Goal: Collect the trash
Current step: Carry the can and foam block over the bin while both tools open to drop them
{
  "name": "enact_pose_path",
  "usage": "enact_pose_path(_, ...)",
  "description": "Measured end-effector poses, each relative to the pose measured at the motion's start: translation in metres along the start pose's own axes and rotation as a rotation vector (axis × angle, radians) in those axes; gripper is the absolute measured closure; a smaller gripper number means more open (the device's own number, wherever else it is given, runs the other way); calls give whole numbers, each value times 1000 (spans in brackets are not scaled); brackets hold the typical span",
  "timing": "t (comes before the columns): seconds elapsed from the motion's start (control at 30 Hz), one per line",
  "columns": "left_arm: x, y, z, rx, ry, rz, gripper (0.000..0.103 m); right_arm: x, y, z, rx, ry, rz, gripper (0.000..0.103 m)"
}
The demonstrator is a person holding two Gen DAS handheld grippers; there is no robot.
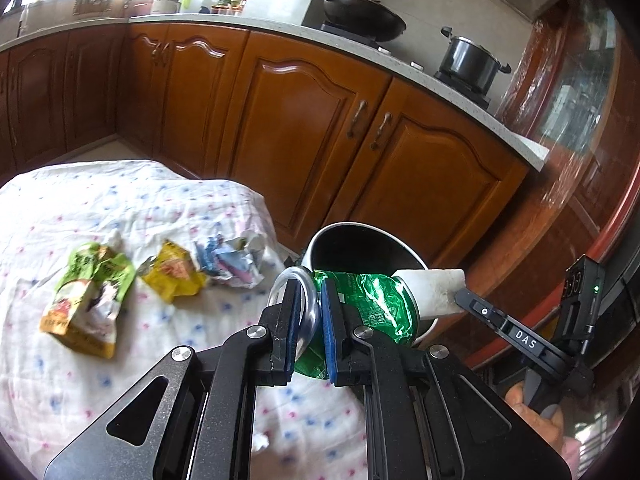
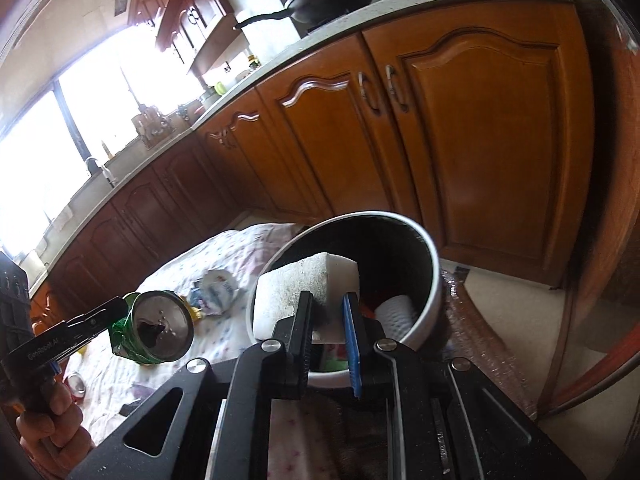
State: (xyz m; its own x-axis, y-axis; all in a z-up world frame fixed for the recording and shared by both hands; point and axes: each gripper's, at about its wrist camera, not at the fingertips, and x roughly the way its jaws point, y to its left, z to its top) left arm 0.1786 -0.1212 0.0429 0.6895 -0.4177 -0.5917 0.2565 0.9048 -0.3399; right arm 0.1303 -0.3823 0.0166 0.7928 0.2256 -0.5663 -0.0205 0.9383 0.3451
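Jaws grip crushed can point(image 1: 360, 304) and sponge point(image 2: 308, 280) over bin point(image 2: 434, 280) holding foam netting point(image 2: 396, 314).

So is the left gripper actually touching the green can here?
Touching. The left wrist view shows the left gripper with both pads pressed on the rim of the crushed green can, gripping it.
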Motion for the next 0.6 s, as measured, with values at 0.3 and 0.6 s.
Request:
enact_pose_path(0.3, 43, -21, 11, 32, 48, 3, 94, 12, -17, 12, -19, 20, -49, 88)
enact_pose_path(0.6, 84, -34, 17, 45, 98, 22, 94, 33, -26, 19, -41, 54, -84, 88)
